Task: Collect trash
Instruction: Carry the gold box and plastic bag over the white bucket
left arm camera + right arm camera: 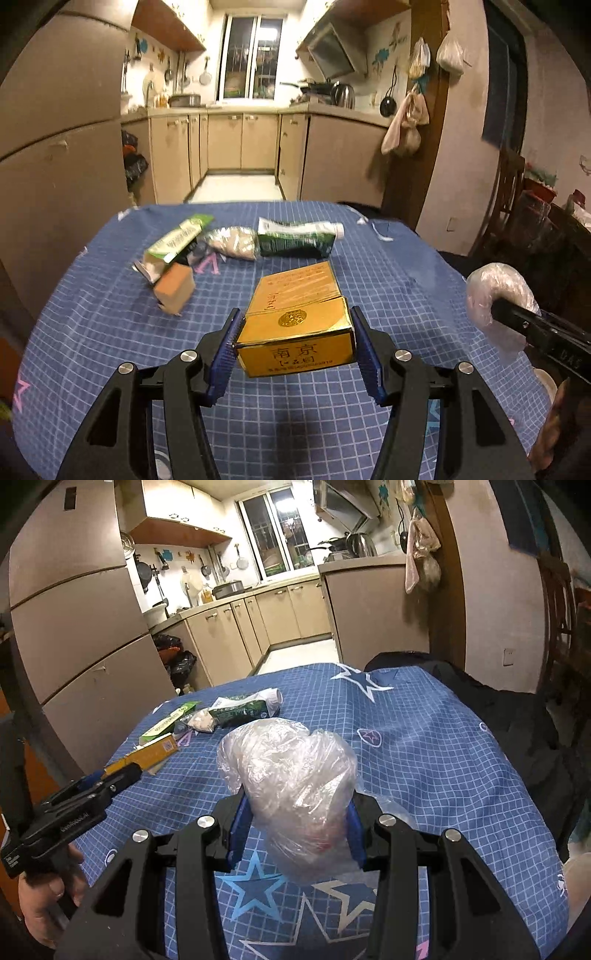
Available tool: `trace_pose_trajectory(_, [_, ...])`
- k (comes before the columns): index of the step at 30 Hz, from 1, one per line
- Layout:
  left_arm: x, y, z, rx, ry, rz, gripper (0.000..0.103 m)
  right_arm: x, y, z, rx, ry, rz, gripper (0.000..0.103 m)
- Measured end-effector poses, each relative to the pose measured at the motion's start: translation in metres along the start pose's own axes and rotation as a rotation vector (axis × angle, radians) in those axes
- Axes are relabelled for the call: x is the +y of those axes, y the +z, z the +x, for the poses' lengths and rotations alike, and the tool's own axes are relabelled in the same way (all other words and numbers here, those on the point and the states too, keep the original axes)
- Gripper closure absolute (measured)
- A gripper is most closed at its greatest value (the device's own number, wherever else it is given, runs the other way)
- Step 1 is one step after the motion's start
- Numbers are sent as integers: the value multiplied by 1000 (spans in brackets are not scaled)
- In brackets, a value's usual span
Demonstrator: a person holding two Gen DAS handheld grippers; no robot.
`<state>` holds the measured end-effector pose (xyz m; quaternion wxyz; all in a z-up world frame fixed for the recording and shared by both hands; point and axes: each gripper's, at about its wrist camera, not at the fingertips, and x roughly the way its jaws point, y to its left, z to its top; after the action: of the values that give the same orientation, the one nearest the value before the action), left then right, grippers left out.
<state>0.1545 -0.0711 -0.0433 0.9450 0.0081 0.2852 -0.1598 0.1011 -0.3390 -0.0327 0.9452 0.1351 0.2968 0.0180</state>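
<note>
From my remote seat, my left gripper point(295, 343) clamps a glossy gold cardboard box point(295, 328) between its ribbed blue pads, the carton lifted clear of the table and tilted slightly, its hinged lid bearing an embossed round seal. My right gripper point(295, 827) squeezes a crumpled clear plastic bag point(291, 786), a soft, wrinkled, bulging bundle pinched at its lower half between the blue pads; something reddish shows faintly through the film, though I cannot make out what it is. Both loads hang above a table draped in a blue grid-patterned cloth point(92, 332) printed with stars. Farther back on the cloth lies the rest of the trash in a loose cluster: a flattened green-and-white carton point(177, 240), a small orange-brown box point(175, 291) standing on a corner just in front of it, a twisted clear wrapper of pale granular stuff point(232, 242), and a squashed dark green tube with a white cap point(299, 238), the wrapper touching both its neighbours. In the right wrist view a bare hand point(40, 904) grips the left tool's handle. Beige kitchen cabinets point(225, 144) fill the background.
</note>
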Motion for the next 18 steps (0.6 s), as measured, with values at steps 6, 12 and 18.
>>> trace_pose_trajectory(6, [-13, 6, -20, -50, -9, 17, 44, -4, 7, -18, -41, -27, 0, 61])
trace_pose_trajectory(12, [-38, 13, -35, -94, -38, 61, 44, -18, 16, -42, -88, -65, 10, 61])
trace_pose_trajectory(18, [-83, 23, -46, -131, -120, 113, 44, -43, 23, -75, -137, -124, 23, 61])
